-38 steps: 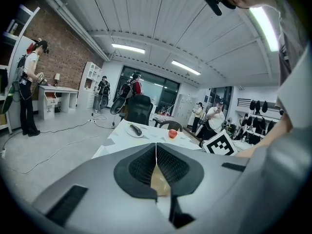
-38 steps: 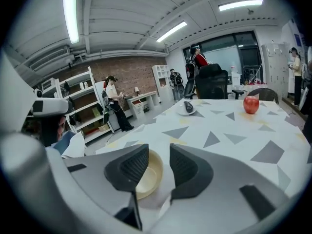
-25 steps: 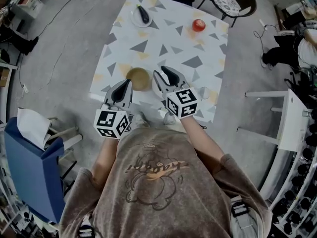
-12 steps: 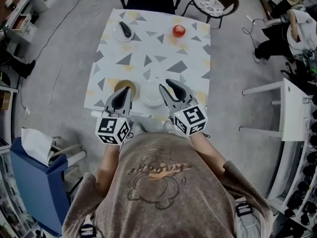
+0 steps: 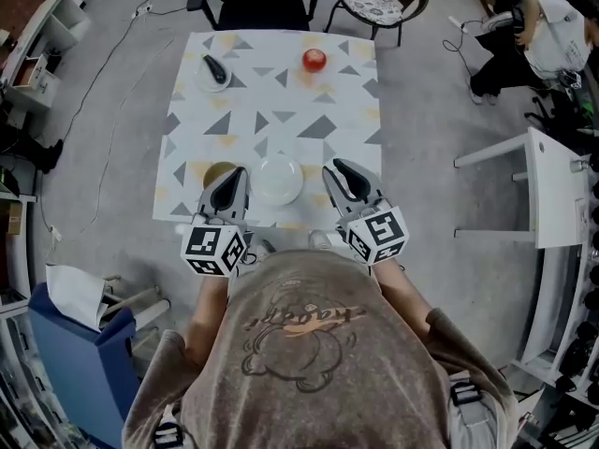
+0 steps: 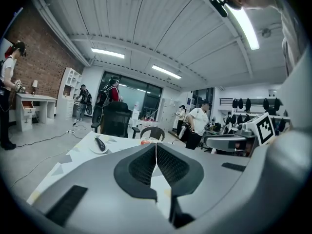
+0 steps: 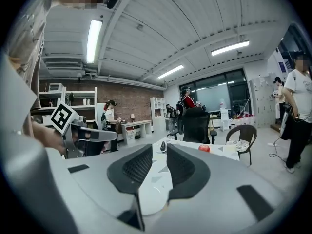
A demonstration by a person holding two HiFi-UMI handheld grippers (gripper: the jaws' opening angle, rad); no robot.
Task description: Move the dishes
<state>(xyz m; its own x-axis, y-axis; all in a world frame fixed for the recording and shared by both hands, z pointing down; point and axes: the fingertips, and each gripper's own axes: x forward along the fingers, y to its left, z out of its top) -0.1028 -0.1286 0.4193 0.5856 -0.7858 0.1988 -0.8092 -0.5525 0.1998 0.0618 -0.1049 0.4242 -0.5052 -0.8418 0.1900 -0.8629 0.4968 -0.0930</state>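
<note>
**Entry: dishes on desk**

- **White plate** (image 5: 279,178): shallow and empty. It sits at the near edge of the desk (image 5: 281,120), about midway along, between the two grippers.
- **Olive-brown bowl** (image 5: 212,171): just beside the plate, toward the near-left corner. The left gripper partly covers it in the head view.
- **Small plate** (image 5: 199,75): at the far-left corner, carrying a dark aubergine (image 5: 215,69).
- **Red fruit** (image 5: 314,60): at the far edge, right of centre. Whether it is an apple or a tomato cannot be told.

**Tools**

- **Left gripper** (image 5: 236,172): fingertips meet, with nothing between them. It is held over the near edge, above the bowl's position.
- **Right gripper** (image 5: 339,166): jaws a little apart and empty. It is near the white plate's right side, not touching it, and the plate shows through the gap in the right gripper view.

**Handling (judged)**

- The white plate looks rigid and glossy, so it is probably slippery and breakable if ceramic, and of light to moderate weight.
- The best hold is at the rim on the near or right side, with one jaw above and one beneath. Keep it level, since a flat grip from the top alone would likely slide.
- The bowl is better taken by pinching its wall.
</note>
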